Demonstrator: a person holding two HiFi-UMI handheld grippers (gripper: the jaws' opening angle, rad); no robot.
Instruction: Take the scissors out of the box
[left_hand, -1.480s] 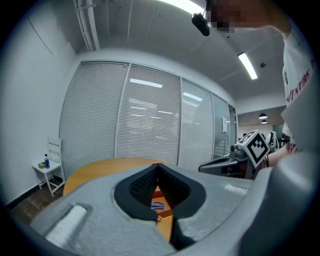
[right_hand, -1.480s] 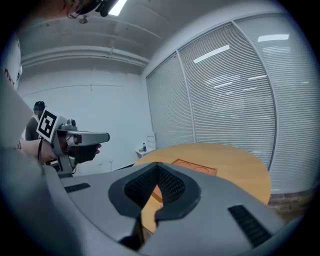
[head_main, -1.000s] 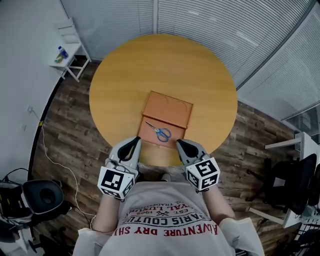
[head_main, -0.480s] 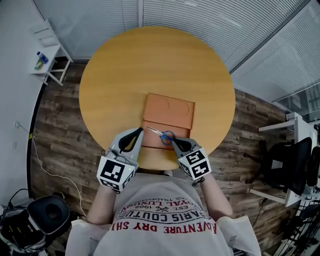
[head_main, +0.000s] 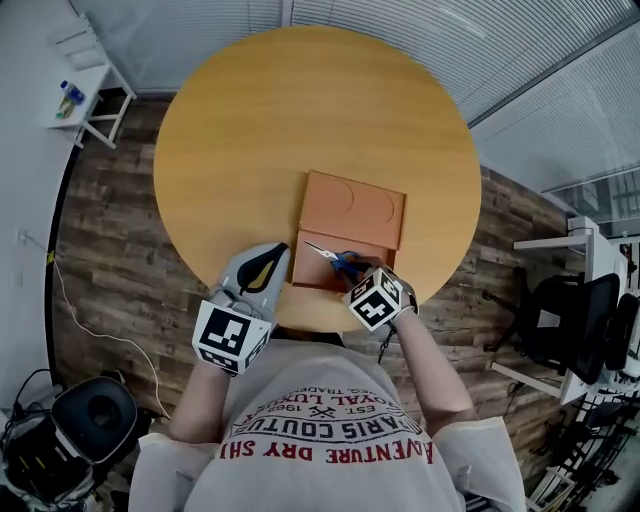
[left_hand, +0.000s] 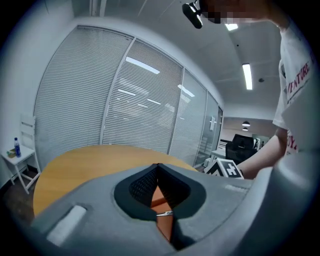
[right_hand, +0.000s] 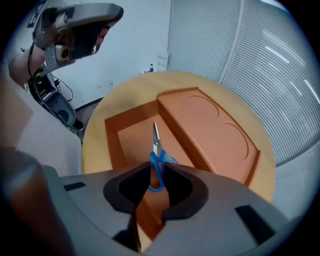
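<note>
In the head view the right claw (head_main: 352, 270) has dropped from beside the person's body onto the open box (head_main: 306, 272) at the worktop's (head_main: 250, 130) near edge. It now tips steeply down over the scissors (head_main: 324, 252), which lie in the box's near tray, blades toward the left. The left claw (head_main: 280, 252) has slid up just beside the box's left wall. The reach looks done and the grasp comes next; the scissors are not out yet. The left claw view shows what the head view cannot: its jaws meet at the tips, with only a sliver of box (left_hand: 164, 227) in the gap behind them. The right claw view settles the other claw (right_hand: 157, 170): its jaws have just been opening and stand apart astride the blue handles (right_hand: 157, 172), with no squeeze showing. The box's covered half (right_hand: 210, 125) lies just beyond.
</note>
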